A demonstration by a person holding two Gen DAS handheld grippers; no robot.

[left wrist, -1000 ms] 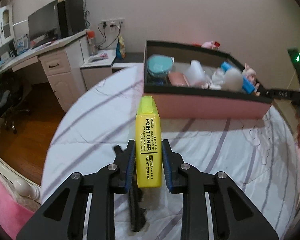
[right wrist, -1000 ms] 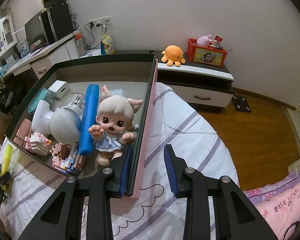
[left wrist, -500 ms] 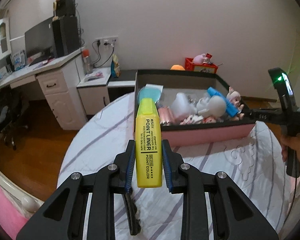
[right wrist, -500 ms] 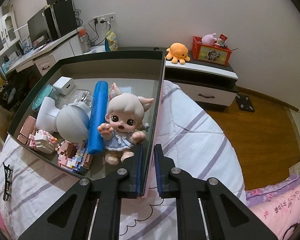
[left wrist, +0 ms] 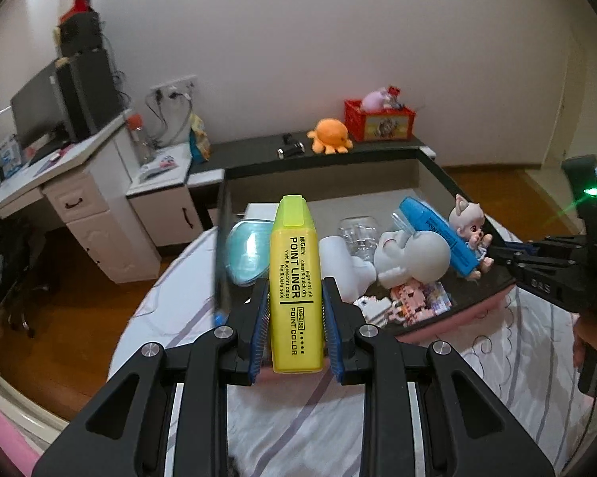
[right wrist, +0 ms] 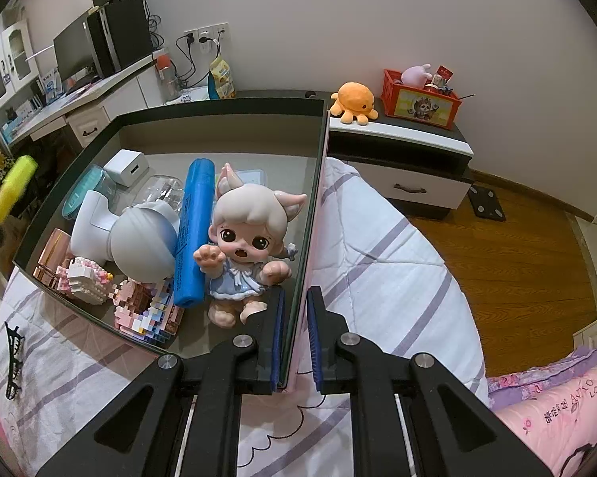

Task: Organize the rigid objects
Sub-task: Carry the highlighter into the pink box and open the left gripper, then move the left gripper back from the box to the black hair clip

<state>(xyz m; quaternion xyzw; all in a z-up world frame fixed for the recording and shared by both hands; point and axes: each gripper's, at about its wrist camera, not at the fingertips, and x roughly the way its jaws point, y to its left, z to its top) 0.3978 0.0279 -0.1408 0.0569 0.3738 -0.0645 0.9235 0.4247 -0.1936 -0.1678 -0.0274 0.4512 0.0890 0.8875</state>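
My left gripper (left wrist: 294, 302) is clamped on a yellow highlighter (left wrist: 296, 282), held upright over the bed (left wrist: 298, 417), near side of the box (right wrist: 219, 109). My right gripper (right wrist: 294, 318) is pinched on the box's right wall. Inside the box: blue highlighter (right wrist: 193, 230), doll (right wrist: 251, 238) just beside the right gripper, white figure (right wrist: 139, 238), brick models (right wrist: 139, 306).

Yellow highlighter (left wrist: 296, 286) pinched upright, above pink box (left wrist: 477, 310) of toys.
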